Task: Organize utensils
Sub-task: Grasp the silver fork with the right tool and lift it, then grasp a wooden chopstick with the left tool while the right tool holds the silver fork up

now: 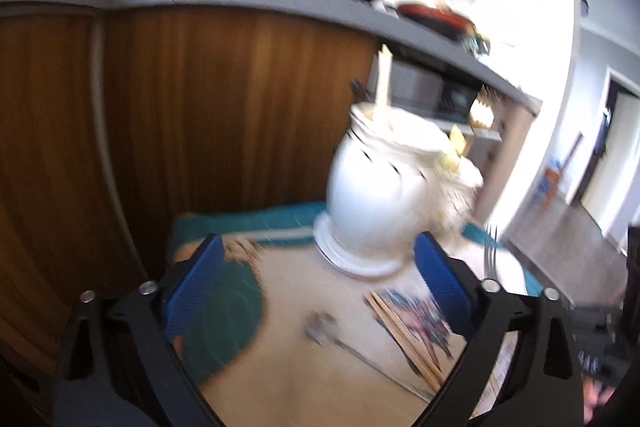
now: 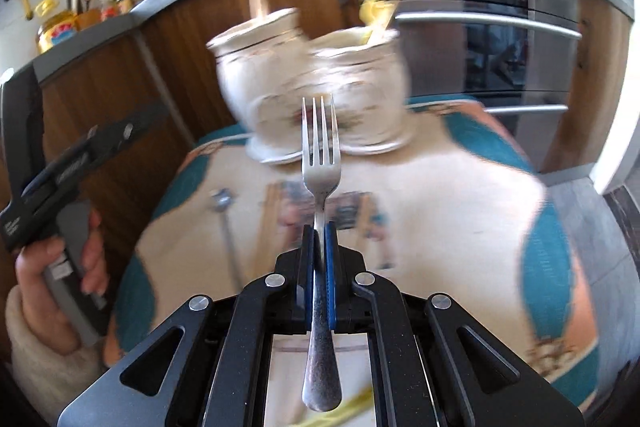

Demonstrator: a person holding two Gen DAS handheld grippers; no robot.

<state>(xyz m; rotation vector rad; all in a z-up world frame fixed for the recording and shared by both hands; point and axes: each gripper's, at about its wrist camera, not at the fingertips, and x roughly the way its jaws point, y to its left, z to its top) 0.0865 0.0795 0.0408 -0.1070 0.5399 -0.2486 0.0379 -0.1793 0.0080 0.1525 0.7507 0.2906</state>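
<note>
the right claw (image 2: 320,227) is clenched on the fork (image 2: 320,155), tines toward 12 o'clock before two white jars (image 2: 316,83). the left claw (image 1: 316,267) is released, nothing between its pads. chopsticks (image 1: 404,335) and a spoon (image 1: 324,331) lie on the counter (image 1: 312,379), bare cloth at 6 o'clock.

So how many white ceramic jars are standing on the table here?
2. Both stand side by side at the far edge of the table: the left jar and the right jar, just beyond the fork held in the right gripper.
</note>
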